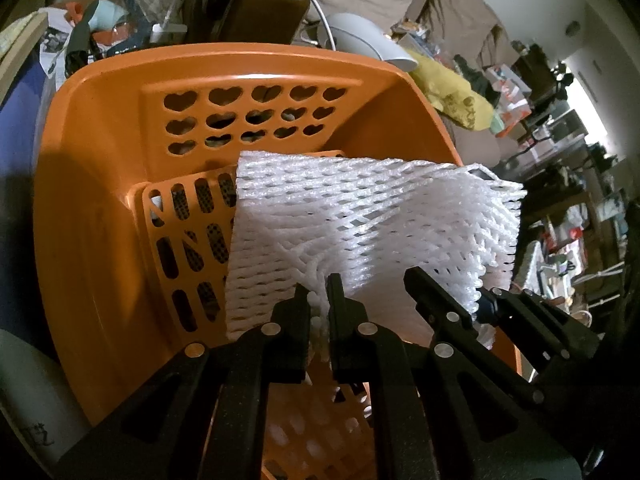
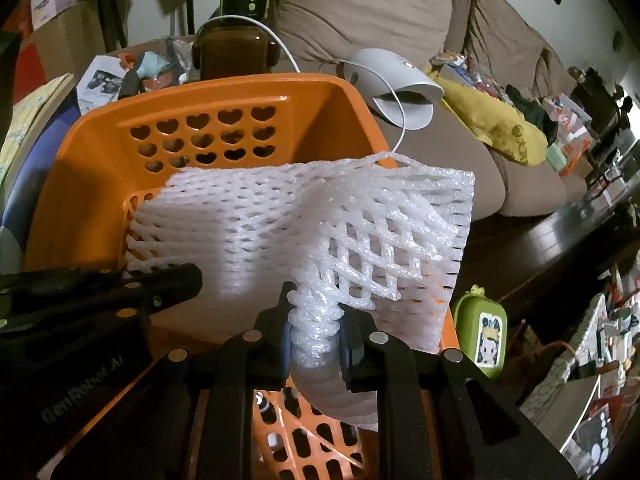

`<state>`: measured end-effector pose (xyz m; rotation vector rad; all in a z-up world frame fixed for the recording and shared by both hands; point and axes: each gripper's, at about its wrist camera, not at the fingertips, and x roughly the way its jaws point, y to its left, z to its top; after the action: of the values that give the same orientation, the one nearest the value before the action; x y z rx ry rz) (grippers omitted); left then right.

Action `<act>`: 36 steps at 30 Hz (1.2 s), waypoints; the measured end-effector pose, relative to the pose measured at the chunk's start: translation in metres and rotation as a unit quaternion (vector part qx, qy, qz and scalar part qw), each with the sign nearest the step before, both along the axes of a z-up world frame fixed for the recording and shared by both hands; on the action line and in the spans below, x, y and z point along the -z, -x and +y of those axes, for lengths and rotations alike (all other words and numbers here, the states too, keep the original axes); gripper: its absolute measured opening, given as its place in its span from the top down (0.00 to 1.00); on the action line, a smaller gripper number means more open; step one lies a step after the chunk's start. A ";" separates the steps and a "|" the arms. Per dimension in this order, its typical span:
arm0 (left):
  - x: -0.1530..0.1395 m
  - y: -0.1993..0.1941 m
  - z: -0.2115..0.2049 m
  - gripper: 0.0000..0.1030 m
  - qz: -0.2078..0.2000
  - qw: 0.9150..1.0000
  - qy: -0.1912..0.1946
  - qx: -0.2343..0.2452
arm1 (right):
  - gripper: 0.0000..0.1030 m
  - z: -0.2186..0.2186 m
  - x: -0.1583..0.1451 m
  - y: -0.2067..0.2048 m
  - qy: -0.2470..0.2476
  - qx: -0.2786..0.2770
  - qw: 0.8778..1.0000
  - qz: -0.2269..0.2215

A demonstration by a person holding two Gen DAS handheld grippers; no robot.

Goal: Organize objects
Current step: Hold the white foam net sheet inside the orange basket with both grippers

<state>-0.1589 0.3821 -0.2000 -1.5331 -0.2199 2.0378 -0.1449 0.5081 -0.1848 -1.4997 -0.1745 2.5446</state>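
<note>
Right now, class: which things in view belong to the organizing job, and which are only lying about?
In the job:
- white foam netting
- orange basket
- left gripper, shut on the netting
- right gripper, shut on the netting

Lying about:
- yellow cloth
- green case
- sofa
- white cable

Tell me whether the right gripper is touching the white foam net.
Touching. The right wrist view shows the right gripper with both fingers pinching a bunched edge of the white foam net.
</note>
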 end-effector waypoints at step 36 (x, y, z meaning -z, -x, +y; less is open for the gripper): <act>-0.016 0.003 -0.014 0.60 0.021 0.999 -0.032 -0.029 | 0.78 0.003 0.003 0.001 0.002 0.007 1.000 0.000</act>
<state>-0.1618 0.3683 -0.1837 -1.4585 -0.3150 2.0858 -0.1460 0.5112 -0.1880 -1.4961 -0.1589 2.5352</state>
